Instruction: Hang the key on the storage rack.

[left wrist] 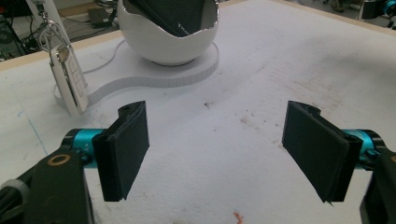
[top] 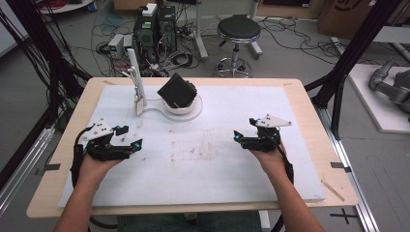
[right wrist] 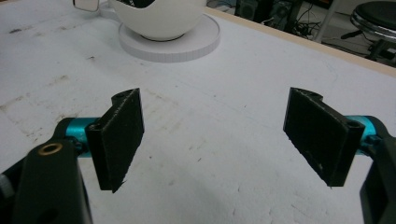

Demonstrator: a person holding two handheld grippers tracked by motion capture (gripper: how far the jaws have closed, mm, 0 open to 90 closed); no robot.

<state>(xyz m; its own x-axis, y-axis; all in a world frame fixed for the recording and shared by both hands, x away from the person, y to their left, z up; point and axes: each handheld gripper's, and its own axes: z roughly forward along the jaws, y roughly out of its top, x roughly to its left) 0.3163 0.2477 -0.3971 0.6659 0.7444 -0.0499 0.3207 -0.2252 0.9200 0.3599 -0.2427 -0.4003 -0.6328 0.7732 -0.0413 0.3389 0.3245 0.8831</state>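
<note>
Black pouch (top: pixel 177 90) in white bowl (top: pixel 186 107) | no legible writing | both claws agape

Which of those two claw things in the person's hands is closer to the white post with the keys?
The left gripper. It sits just below the white post and its hanging key fob; the right gripper is across the table.

No text, label, brand or number is legible anywhere; the cardboard box's (top: pixel 345 14) print is too blurred
</note>
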